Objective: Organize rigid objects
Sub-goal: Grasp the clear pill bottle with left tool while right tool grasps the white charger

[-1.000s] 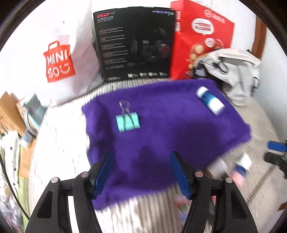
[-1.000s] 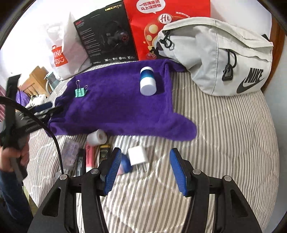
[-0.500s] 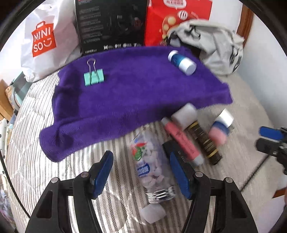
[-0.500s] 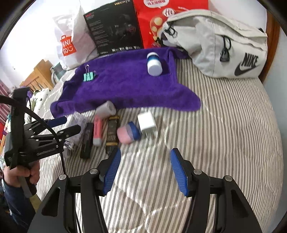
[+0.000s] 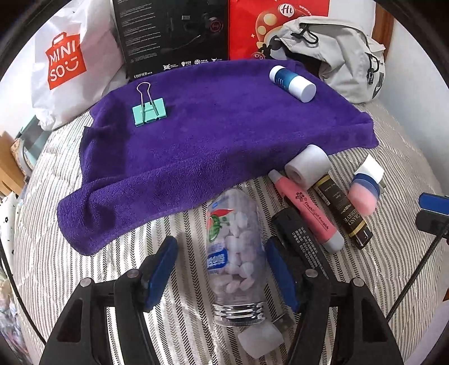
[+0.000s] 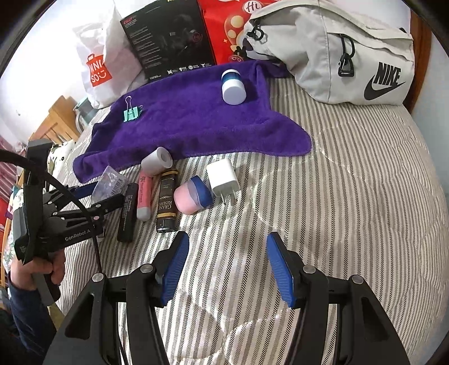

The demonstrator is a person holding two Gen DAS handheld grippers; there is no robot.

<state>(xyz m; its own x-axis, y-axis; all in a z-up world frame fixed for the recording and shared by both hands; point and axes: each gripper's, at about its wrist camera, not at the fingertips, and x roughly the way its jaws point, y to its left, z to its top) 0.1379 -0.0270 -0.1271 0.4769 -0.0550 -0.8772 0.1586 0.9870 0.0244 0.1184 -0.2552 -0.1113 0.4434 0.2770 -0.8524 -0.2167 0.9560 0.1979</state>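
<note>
A clear candy bottle (image 5: 235,252) lies on the striped bed between the fingers of my open left gripper (image 5: 221,266), not clamped. To its right lie a black stick (image 5: 303,238), a pink highlighter (image 5: 306,207), a dark tube (image 5: 342,210), a white roll (image 5: 307,165), a pink-and-blue cap object (image 5: 363,196) and a white charger (image 6: 223,177). On the purple towel (image 5: 210,140) rest a teal binder clip (image 5: 148,112) and a blue-white bottle (image 5: 291,84). My right gripper (image 6: 227,266) hangs open over bare bed, short of the pink cap object (image 6: 190,196).
A white Miniso bag (image 5: 64,61), a black box (image 5: 174,33), a red bag (image 5: 263,25) and a grey Nike bag (image 6: 350,53) line the back. A hand (image 6: 36,269) holds the left gripper at the bed's left edge. Striped bed (image 6: 350,196) spreads right.
My left gripper has drawn back from the towel and dropped around the candy bottle. The right gripper has pulled back slightly from the charger and cap object.
</note>
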